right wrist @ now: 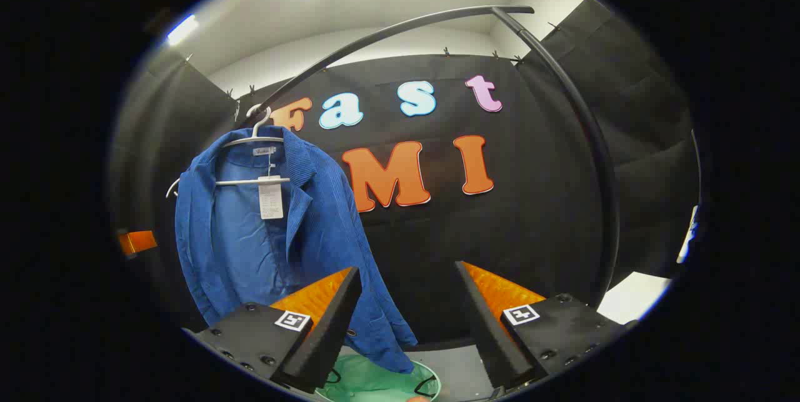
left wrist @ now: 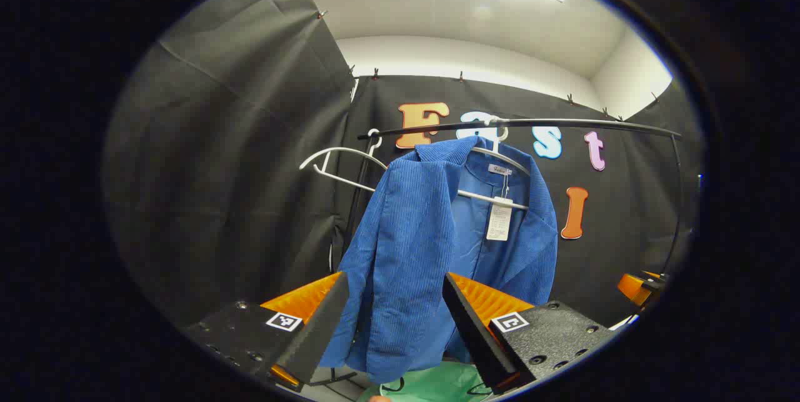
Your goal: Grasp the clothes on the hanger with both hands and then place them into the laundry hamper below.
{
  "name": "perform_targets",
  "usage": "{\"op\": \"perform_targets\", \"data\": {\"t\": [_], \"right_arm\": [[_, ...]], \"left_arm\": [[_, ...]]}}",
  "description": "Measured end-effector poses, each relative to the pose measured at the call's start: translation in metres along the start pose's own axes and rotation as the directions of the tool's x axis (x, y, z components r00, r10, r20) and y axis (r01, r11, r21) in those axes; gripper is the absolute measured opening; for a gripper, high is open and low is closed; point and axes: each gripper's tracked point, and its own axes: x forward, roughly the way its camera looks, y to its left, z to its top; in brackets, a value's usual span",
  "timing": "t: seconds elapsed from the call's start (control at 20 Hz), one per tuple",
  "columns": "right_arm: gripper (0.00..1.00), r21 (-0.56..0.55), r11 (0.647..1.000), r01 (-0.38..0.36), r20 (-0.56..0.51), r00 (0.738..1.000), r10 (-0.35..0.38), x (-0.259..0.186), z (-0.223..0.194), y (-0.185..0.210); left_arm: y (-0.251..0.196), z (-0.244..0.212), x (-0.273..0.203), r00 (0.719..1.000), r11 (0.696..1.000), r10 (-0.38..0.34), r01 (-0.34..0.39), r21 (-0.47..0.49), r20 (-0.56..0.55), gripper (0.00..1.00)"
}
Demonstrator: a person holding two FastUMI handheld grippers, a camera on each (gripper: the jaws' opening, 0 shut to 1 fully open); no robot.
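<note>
Blue ribbed jacket (left wrist: 425, 246) on white hanger (left wrist: 350, 167); pale green hamper (right wrist: 375, 383) beneath.

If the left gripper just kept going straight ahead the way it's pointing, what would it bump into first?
Most likely the blue jacket. In the left gripper view it hangs right between the open fingers of the left gripper, ahead of the booth wall. How far ahead is hard to judge.

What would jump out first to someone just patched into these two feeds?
A blue corduroy jacket on a white hanger, hung from the black rail, its paper tag dangling inside. A second white hanger hangs bare beside it. Below sits the green laundry hamper; the left gripper and right gripper are open.
</note>
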Motion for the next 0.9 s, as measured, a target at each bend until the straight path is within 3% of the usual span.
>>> {"op": "perform_targets", "data": {"t": [0.1, 0.15, 0.2, 0.65, 0.9], "right_arm": [[0.89, -0.006, 1.0, -0.004, -0.003, 1.0, 0.004, 0.001, -0.001, -0.001], [0.97, -0.007, 1.0, -0.002, -0.003, 1.0, 0.002, 0.0, -0.001, -0.001], [0.97, -0.006, 1.0, 0.0, -0.003, 1.0, 0.0, 0.0, -0.001, -0.003], [0.97, -0.003, 1.0, 0.004, -0.012, 1.0, -0.004, 0.004, -0.004, -0.008], [0.97, 0.029, 0.999, -0.033, -0.021, 0.999, 0.034, 0.006, -0.003, 0.005]], "left_arm": [[-0.006, -0.003, 0.002, 1.0, 1.0, -0.008, 0.008, 0.007, -0.004, 0.95], [-0.01, -0.004, 0.003, 1.0, 1.0, -0.018, 0.018, 0.011, -0.004, 0.95], [-0.013, -0.004, 0.004, 1.0, 0.999, -0.028, 0.028, 0.016, -0.006, 0.92], [-0.019, -0.004, 0.003, 0.999, 0.999, -0.046, 0.047, 0.007, -0.009, 0.95], [-0.029, -0.005, 0.01, 0.997, 0.998, -0.07, 0.07, -0.005, -0.016, 0.92]]}}
